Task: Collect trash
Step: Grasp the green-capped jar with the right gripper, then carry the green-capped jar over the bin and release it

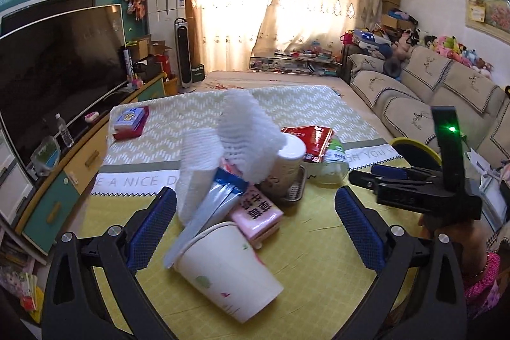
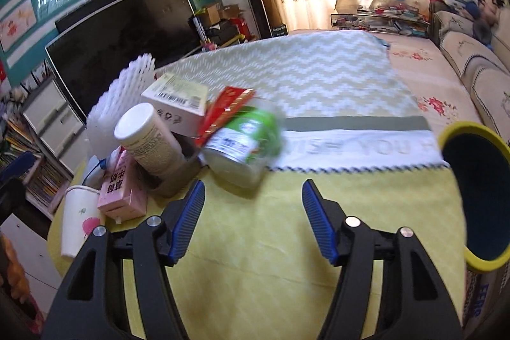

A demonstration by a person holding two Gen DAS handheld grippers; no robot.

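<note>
Both grippers stand spread with nothing between their blue pads: the left gripper gapes wide just short of the trash pile, and the right gripper is parted less far over bare yellow cloth, off to the pile's right.

Everything sits on a cloth-covered surface, yellow at the near end, with a white lettered band and a pale zigzag pattern beyond the pile. Largest in the pile is a white foam net that rears up above the rest and droops over its left side. Nearest the left gripper, a white paper cup lies tipped on its side at the pile's front, its mouth facing the pile, a silvery foil strip slanting across its rim. Just behind the cup lies a pink packet with red characters. Behind that, a tall beige tub with a white lid stands upright in a small dark tray. A clear jar with a green label lies on its side at the pile's right edge, a red foil wrapper draped over it. In the right view, a white carton shows at the back of the pile.

Well to the pile's right, at the surface's edge, stands a yellow-rimmed bin with a dark inside. A small red and blue box lies apart, far behind the pile on the left.
</note>
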